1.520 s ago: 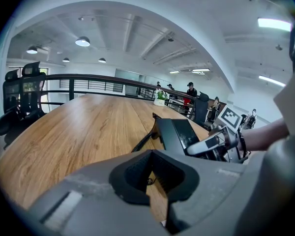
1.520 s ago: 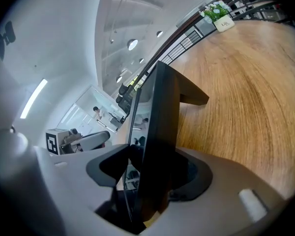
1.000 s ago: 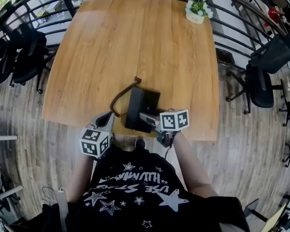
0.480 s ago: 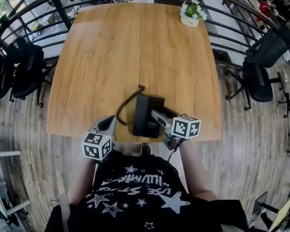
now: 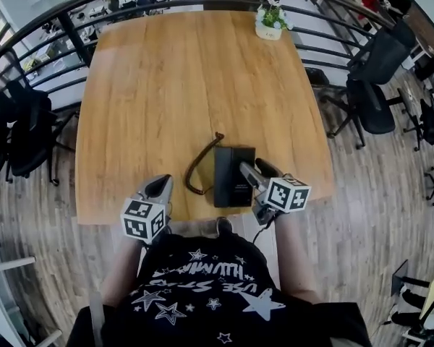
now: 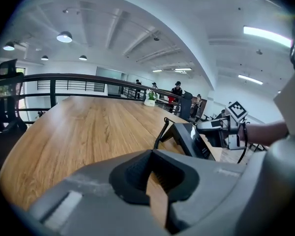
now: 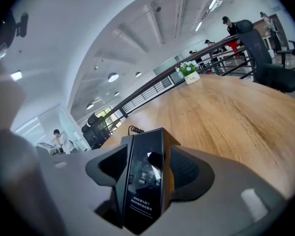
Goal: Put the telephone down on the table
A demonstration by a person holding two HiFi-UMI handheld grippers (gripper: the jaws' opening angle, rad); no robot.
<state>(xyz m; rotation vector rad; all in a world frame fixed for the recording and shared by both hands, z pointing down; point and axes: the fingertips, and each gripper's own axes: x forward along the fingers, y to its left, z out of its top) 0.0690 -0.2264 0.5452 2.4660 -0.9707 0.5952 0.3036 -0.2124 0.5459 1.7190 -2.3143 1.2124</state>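
Step in hand: setting down, late stage.

- The telephone [image 5: 232,178], a black desk unit, is seen low and centre in the head view, near the lower edge of the tabletop [image 5: 173,85]. Its coiled cord [image 5: 197,166] is looped on the wood just to its left.
- The right gripper [image 5: 254,173] is held against the telephone's right side. In the right gripper view the fingers [image 7: 189,171] are pinched on the black body, which fills the gap between them edge-on.
- The left gripper [image 5: 159,187] is held off to the left, apart from telephone and cord. Its fingers [image 6: 132,173] are pressed together at the tips, with only a thin sliver of wood showing between the pads and nothing held.
- From the left gripper view the telephone looks tilted: its near lower edge seems to meet the wood and its far side is raised. Full contact cannot be confirmed.
- A potted plant [image 5: 268,20] is noted at the top edge of the tabletop, well clear.

Judgement: the placement is nearly done. The next move calls for the raised side to be lowered until the base lies flat. The right fingers are then to be spread and drawn back without the unit being dragged toward the close tabletop edge.
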